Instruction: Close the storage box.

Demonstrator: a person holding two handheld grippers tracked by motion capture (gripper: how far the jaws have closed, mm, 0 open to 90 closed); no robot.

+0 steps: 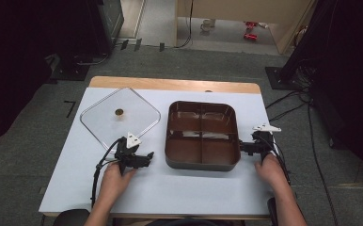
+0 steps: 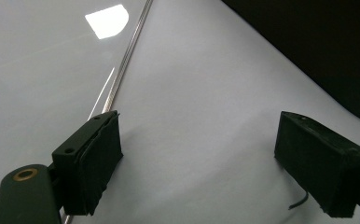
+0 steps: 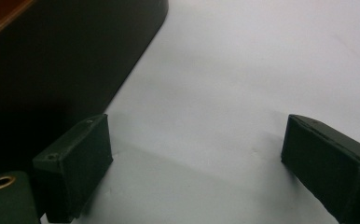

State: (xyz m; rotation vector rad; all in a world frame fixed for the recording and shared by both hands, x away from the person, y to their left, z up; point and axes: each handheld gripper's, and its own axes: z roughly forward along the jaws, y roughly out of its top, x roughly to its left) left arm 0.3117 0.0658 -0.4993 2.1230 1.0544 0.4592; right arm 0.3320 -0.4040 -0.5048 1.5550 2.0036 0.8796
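While both claws sit low on the white table (image 1: 179, 188), the big brown box (image 1: 201, 135) lies between them. It is a dark tray with rounded corners and a dark outer wall. Inside it is shiny reddish brown, and thin walls cut it into four parts like a window.

Just to the left of the box's front is the left claw (image 1: 147, 157). Its two black jaws stand wide apart, and nothing is between them but bare white table. In the left gripper view, the edge of the clear lid (image 2: 38, 84) runs right beside one jaw, near it but not held. That lid (image 1: 120, 117) is a see-through square with soft corners and a small gold knob (image 1: 119, 112) in the middle. It lies flat on the table, up and to the left of this claw.

Close to the box's right side is the right claw (image 1: 245, 147). Its jaws are wide apart too, with only table between them. In the right gripper view, the box's dark wall (image 3: 66, 60) sits just past one jaw, not pinched.
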